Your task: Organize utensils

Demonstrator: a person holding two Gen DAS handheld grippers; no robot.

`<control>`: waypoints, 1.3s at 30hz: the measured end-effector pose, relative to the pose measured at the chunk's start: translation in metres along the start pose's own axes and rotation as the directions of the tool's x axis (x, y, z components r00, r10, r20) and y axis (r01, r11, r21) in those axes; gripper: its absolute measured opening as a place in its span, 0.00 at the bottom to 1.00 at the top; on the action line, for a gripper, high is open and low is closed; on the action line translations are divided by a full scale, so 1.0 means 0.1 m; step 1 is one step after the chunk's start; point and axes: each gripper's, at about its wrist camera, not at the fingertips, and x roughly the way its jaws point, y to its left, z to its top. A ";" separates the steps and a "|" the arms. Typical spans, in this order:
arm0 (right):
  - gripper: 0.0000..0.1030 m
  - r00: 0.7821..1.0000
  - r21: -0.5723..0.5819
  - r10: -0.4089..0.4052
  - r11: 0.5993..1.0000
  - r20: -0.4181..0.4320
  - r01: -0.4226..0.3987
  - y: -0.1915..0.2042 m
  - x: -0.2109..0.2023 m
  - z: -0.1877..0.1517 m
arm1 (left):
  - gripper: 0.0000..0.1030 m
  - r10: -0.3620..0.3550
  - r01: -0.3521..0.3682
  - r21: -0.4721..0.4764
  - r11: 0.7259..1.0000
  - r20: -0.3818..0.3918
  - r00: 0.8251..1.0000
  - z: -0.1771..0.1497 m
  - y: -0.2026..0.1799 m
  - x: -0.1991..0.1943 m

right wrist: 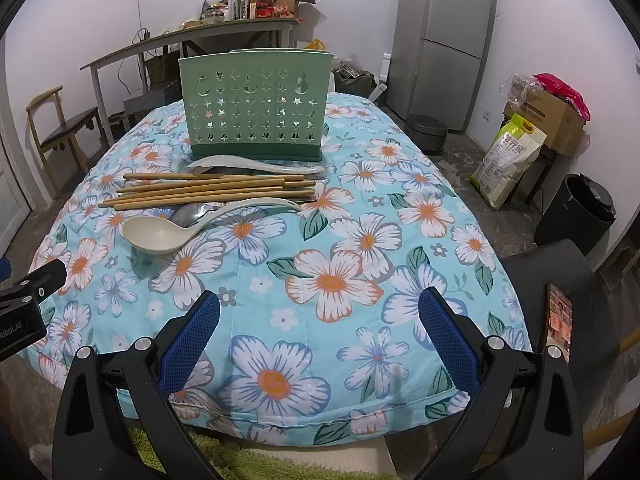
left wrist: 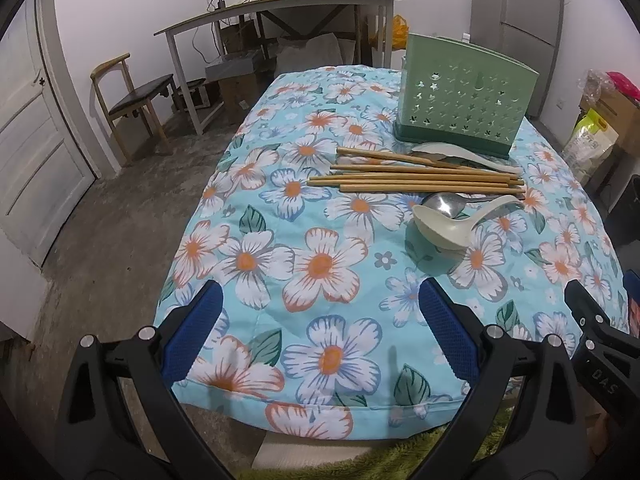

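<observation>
In front of the green utensil holder, bamboo chopsticks lie loose: light, stiff, liable to roll. Take them mid-length. Your left gripper and right gripper gape empty.

White walls, bare concrete floor, white panelled door left, wooden chair, cluttered long table at back, grey fridge right, 1 black bin nearby.

Both claws wide open, empty
</observation>
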 end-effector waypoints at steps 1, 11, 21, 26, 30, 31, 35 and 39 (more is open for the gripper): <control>0.94 1.000 0.000 0.000 1.000 0.001 0.000 0.00 0.00 0.00 | 0.92 -0.001 0.001 0.001 1.000 0.001 1.000 0.00 -0.01 0.00; 0.94 1.000 0.001 0.001 1.000 0.003 -0.001 0.00 -0.01 0.00 | 0.92 -0.003 0.003 0.003 1.000 0.000 1.000 0.00 -0.01 -0.01; 0.94 1.000 0.000 0.001 1.000 0.008 -0.001 0.00 -0.02 0.01 | 0.92 -0.005 0.005 -0.001 1.000 -0.001 1.000 0.00 -0.01 -0.01; 0.94 1.000 0.000 0.002 1.000 0.009 -0.002 0.00 -0.03 0.01 | 0.92 -0.005 0.005 0.001 1.000 -0.001 1.000 0.00 -0.02 -0.01; 0.94 1.000 0.000 0.003 1.000 0.010 -0.003 0.00 -0.04 0.02 | 0.92 -0.006 0.006 0.000 1.000 -0.001 1.000 0.00 -0.01 -0.01; 0.94 1.000 0.000 0.003 1.000 0.010 -0.003 0.00 -0.03 0.02 | 0.92 -0.005 0.005 0.000 1.000 -0.001 1.000 0.00 -0.01 -0.01; 0.94 1.000 0.001 0.003 1.000 0.009 -0.003 0.00 -0.04 0.02 | 0.92 -0.005 0.005 0.000 1.000 -0.001 1.000 0.00 -0.01 -0.01; 0.94 1.000 -0.001 0.003 1.000 0.012 -0.003 0.01 -0.04 0.02 | 0.92 -0.007 0.007 -0.001 1.000 -0.002 1.000 0.00 -0.01 -0.01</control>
